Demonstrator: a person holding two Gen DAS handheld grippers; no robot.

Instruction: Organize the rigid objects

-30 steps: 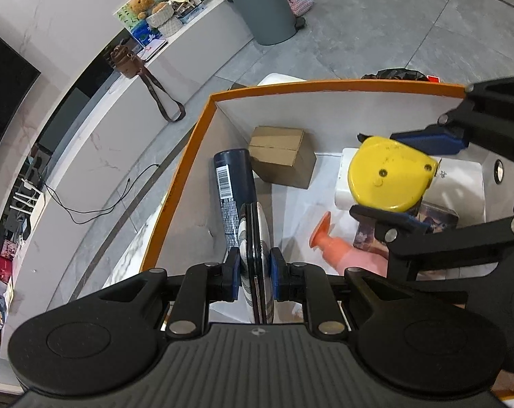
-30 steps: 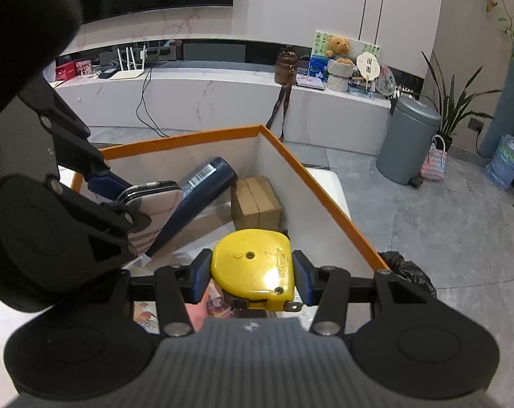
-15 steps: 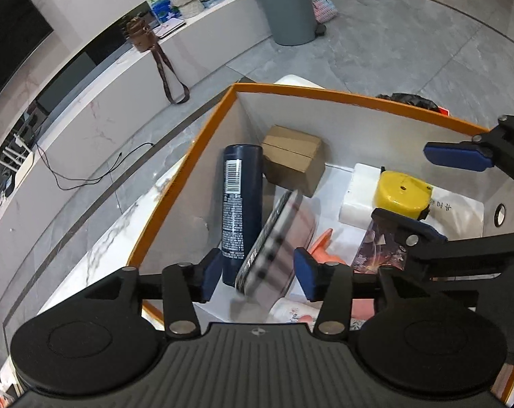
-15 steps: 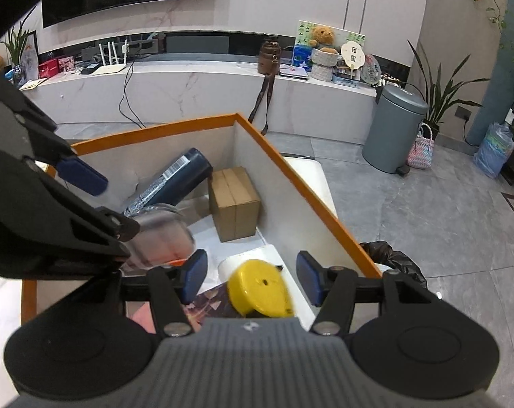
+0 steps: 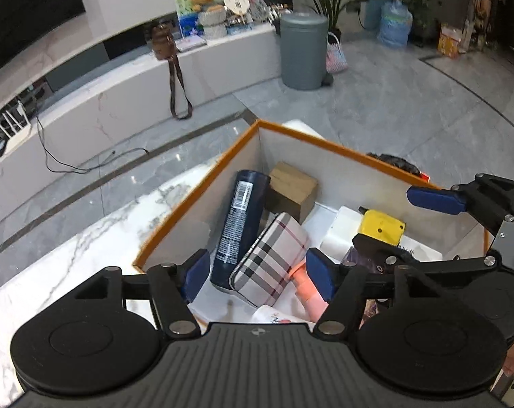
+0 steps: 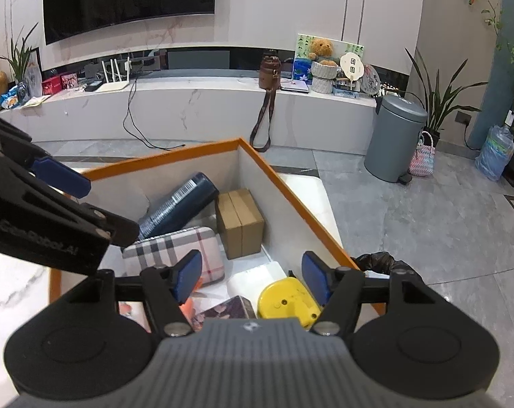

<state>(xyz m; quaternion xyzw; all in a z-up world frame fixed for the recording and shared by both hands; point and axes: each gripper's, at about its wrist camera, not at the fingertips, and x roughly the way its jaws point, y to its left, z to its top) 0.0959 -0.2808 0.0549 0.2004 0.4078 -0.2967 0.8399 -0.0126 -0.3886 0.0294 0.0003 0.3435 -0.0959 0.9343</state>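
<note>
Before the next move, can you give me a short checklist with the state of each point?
1. Left gripper empty: ok, jaws have just been opening, nothing pinched.
2. Right gripper empty: ok, jaws have just been opening.
3. Plaid case inside the box: ok, it leans on the blue can.
4. Tape measure inside the box: ok.
5. Case lies stable: cannot tell.

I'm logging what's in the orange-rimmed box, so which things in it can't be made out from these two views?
- Pink bottle: left wrist view, its lower part hidden behind the left tongs.
- Dark patterned item: right wrist view, cut off by the right tongs; its kind is unclear.
- White printed item: left wrist view, mostly hidden.
- Navy bottle: label print too small to read.
</note>
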